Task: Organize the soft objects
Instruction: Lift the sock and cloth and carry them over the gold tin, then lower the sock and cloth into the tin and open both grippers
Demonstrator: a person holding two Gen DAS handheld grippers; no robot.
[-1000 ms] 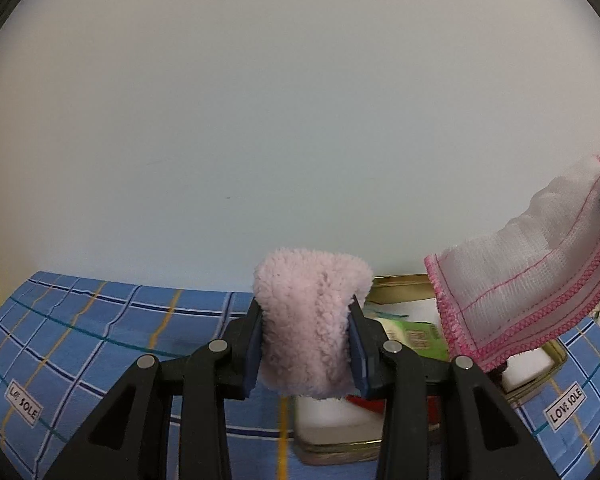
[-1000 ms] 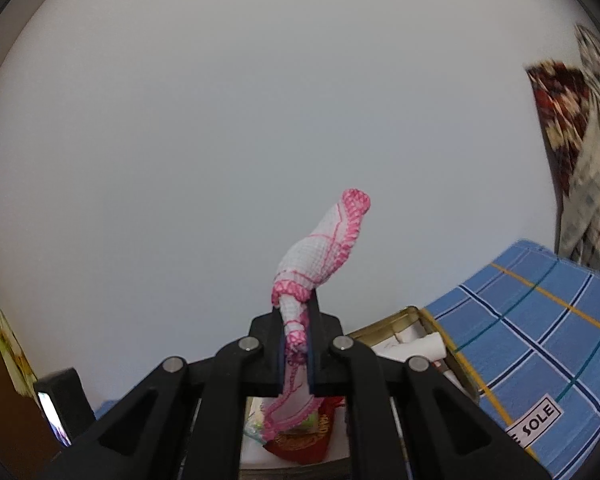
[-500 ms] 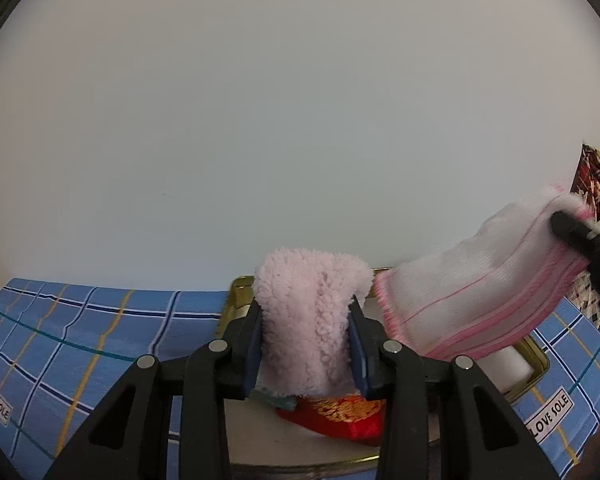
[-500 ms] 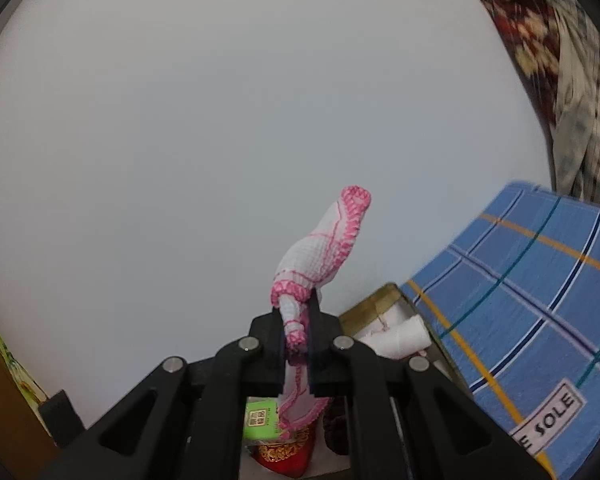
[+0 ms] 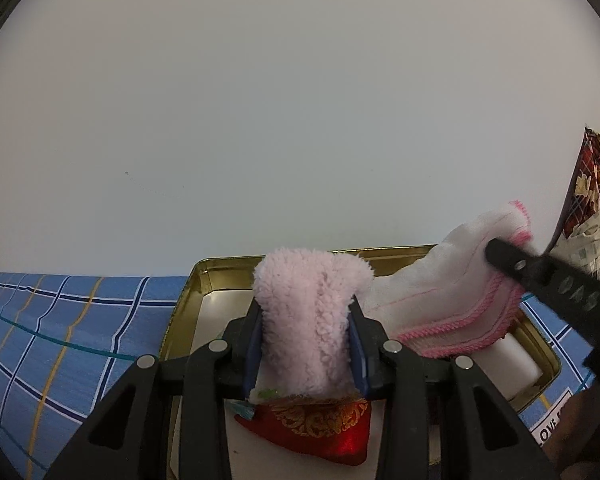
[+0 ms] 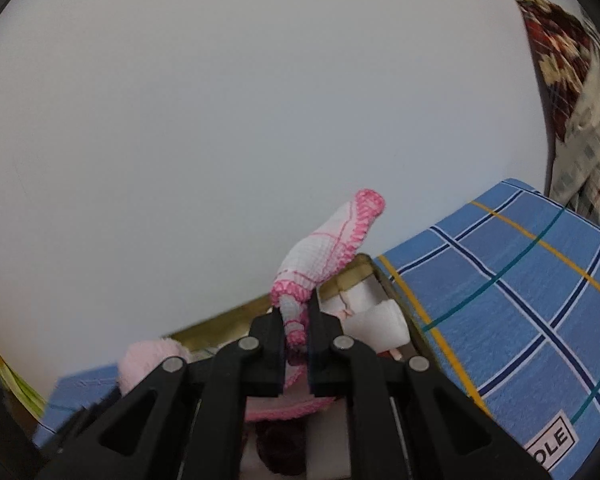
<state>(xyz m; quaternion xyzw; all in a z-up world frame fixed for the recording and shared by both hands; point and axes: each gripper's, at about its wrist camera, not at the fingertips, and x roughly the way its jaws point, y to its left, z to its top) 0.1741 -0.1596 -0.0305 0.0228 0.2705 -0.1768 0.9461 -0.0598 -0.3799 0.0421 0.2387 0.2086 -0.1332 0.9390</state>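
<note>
My left gripper (image 5: 305,340) is shut on a fluffy pink cloth (image 5: 308,312), which it holds over the gold tin box (image 5: 204,276). My right gripper (image 6: 295,330) is shut on a white cloth with pink stitched edging (image 6: 328,248); the same white cloth (image 5: 444,292) hangs over the right part of the tin in the left wrist view. Inside the tin lie a red and gold embroidered pouch (image 5: 320,428) and a white roll (image 6: 376,320). The pink cloth (image 6: 148,364) shows at the lower left of the right wrist view.
The tin rests on a blue plaid cloth (image 6: 520,300) with a white label (image 6: 552,440). A pale wall fills the background. A dark patterned fabric (image 6: 568,80) hangs at the far right. A green and yellow item (image 6: 16,384) sits at the left edge.
Both grippers have come down closer to the tin, which now lies right under the cloths. The white cloth has moved left and lower, close to the pink one.
</note>
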